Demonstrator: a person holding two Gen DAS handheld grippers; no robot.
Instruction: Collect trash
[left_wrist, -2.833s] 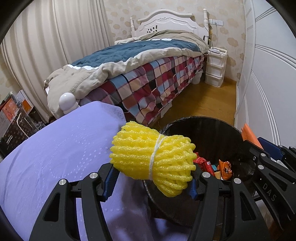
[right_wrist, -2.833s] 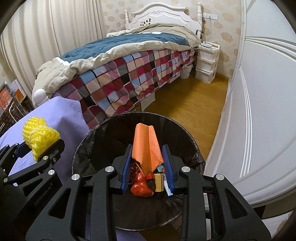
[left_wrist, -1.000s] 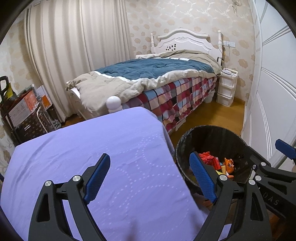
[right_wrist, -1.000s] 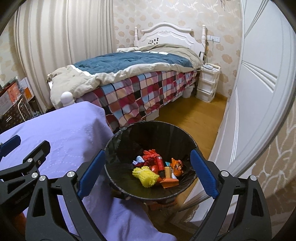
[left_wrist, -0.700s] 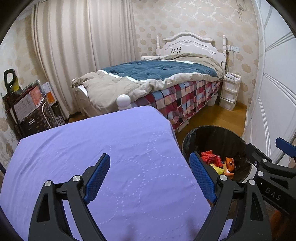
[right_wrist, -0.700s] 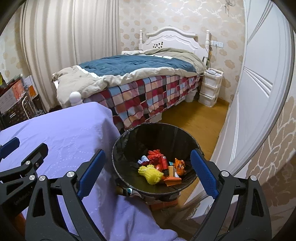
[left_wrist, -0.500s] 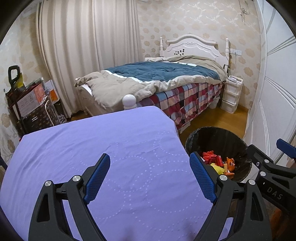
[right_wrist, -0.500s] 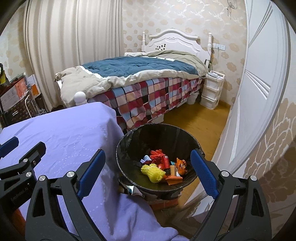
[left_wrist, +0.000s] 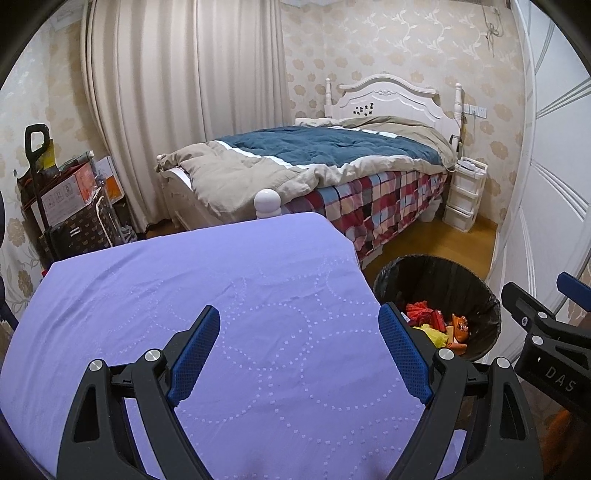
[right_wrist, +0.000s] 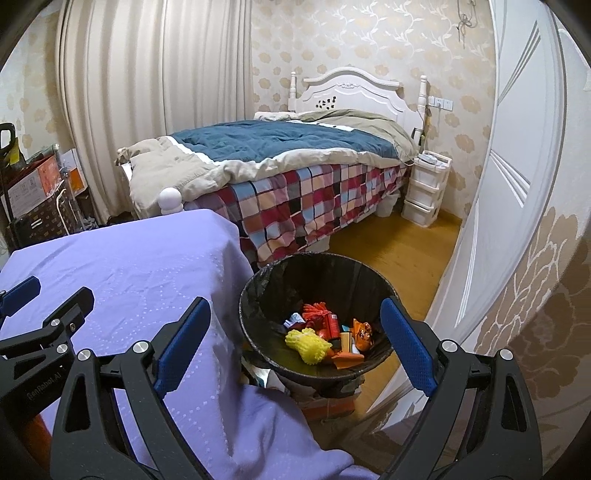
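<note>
Both grippers stand wide and empty — the left gripper (left_wrist: 299, 347) above the purple cloth (left_wrist: 221, 295); the right gripper (right_wrist: 295, 332) above the black bin (right_wrist: 317, 269), where yellow foam netting (right_wrist: 308, 343) lies among wrappers.

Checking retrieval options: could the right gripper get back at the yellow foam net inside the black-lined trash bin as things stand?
Probably yes. The right gripper is open and empty, the yellow foam net lies on top of the other trash, and the black-lined trash bin has no lid.

Bare purple-clothed table (left_wrist: 229, 295) beside floor-standing bin (right_wrist: 258, 295)
</note>
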